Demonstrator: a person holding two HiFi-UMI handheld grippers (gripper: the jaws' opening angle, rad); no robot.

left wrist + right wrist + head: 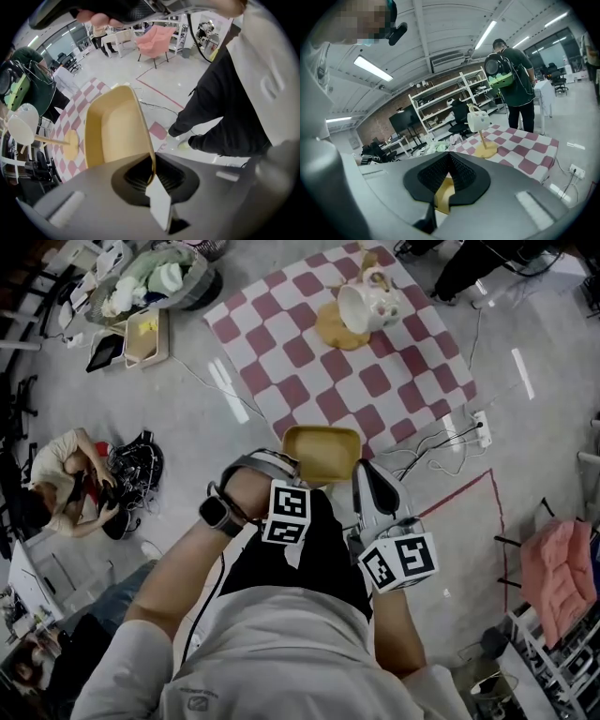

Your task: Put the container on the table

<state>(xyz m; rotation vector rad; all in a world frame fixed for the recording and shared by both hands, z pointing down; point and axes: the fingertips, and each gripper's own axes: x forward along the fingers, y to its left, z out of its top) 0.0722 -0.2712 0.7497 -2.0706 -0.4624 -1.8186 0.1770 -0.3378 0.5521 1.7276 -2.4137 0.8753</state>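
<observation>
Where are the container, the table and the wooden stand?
container [322, 454], head view, its inside floor.
table [375, 381], head view, a square of its checked cloth.
wooden stand [330, 332], head view, its round base.

Matt plastic, checked cloth, shiny floor

The container [322, 453] looks like smooth, matt yellow plastic; the far tablecloth [394, 381] is soft woven cloth. The floor [187, 418] is glossy. The left gripper [152, 174] and right gripper [446, 185] have matt grey shells and ribbed black pads.

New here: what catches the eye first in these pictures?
A yellow container held in the air by the left gripper and right gripper, jaws pinching its rim. Beyond it is a red-and-white checkered table with a white pot on a wooden stand.
</observation>
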